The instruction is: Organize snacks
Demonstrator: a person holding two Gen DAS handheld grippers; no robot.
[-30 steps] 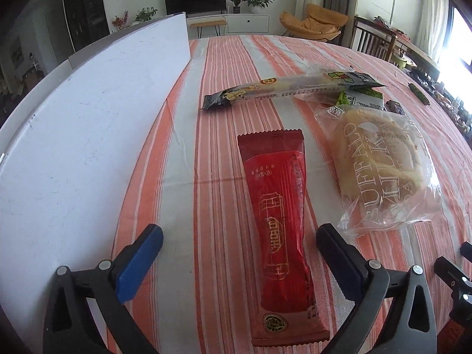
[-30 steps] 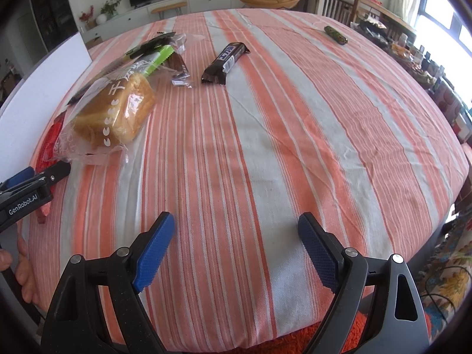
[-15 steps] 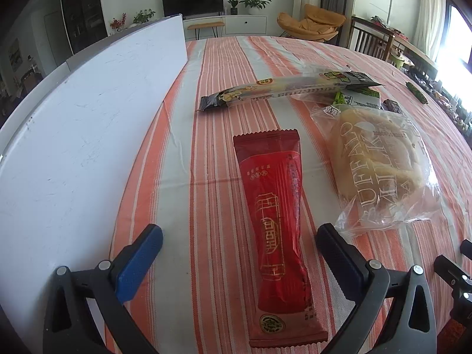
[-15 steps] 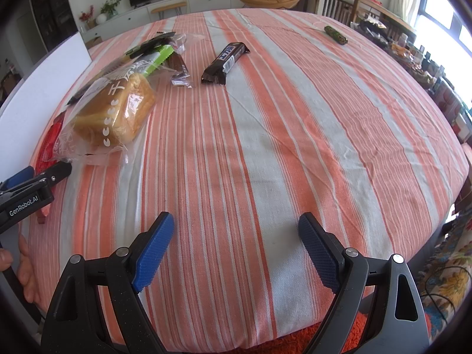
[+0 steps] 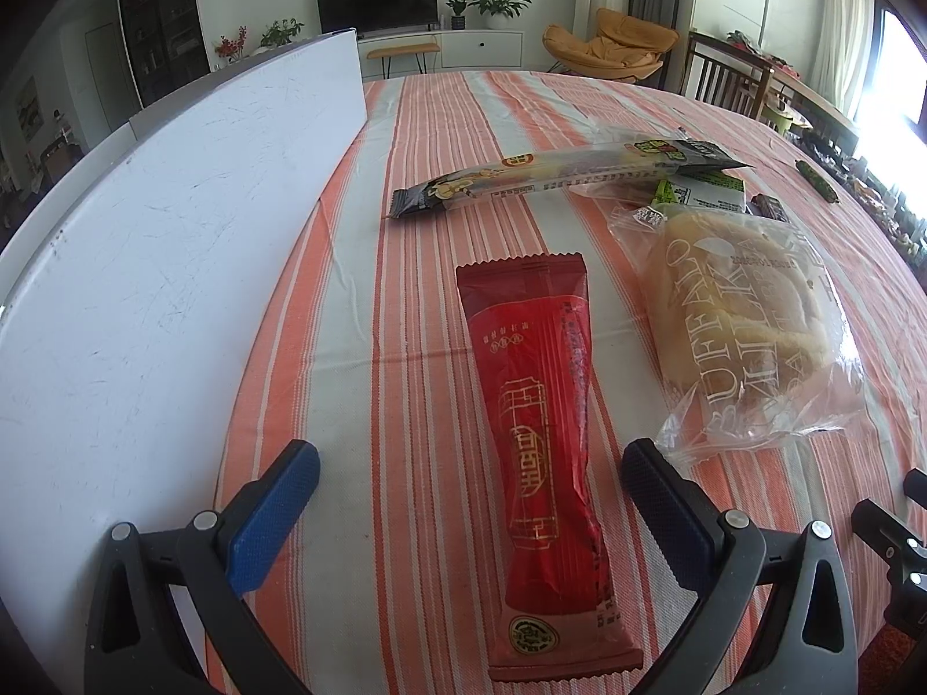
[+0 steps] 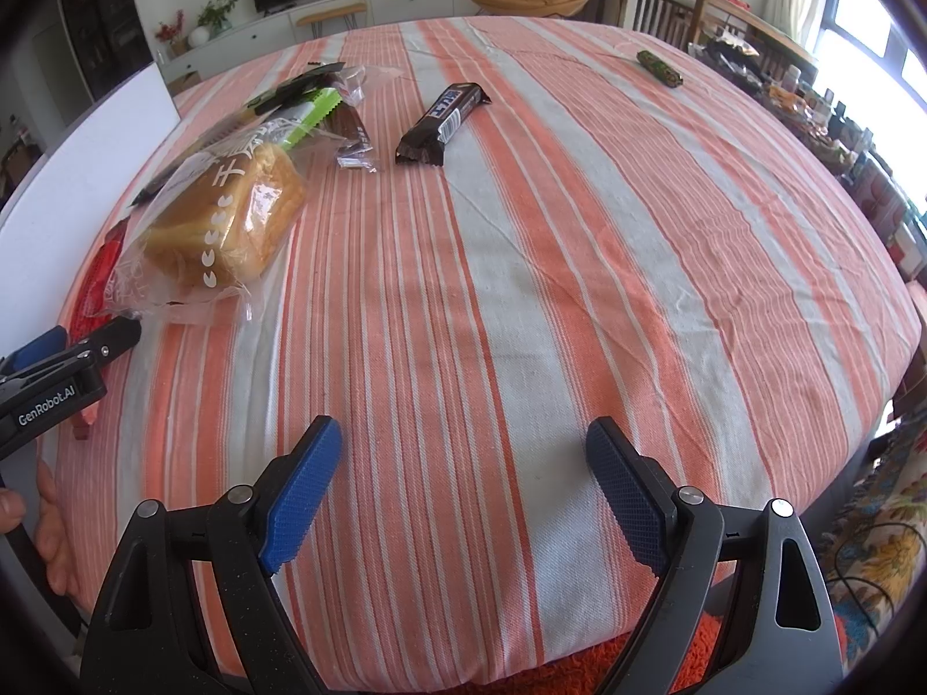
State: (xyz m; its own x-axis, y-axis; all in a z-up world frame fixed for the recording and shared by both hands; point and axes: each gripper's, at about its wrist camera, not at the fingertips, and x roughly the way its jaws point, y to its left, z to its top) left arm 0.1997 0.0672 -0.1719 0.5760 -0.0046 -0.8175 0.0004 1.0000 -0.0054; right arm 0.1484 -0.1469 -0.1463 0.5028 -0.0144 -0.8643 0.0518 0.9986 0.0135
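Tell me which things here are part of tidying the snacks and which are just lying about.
Part of the job:
red packet
bagged bread
long sandwich-bar packet
green packet
dark chocolate bar
small green roll

Just lying about:
white board
striped tablecloth
orange chair

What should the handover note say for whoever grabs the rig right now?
Left hand-held gripper: open, empty, low over the near end of the red snack pack.
Right hand-held gripper: open, empty, over bare striped tablecloth.
Snacks: bagged bread right of the red pack; long clear-wrapped stick snack beyond them, overlapping a green packet; dark chocolate bar further right; small dark-green snack near the far edge.
White board stands along the left.
Done: nothing looks sorted yet.
Left: all of it; the red pack is probably first.
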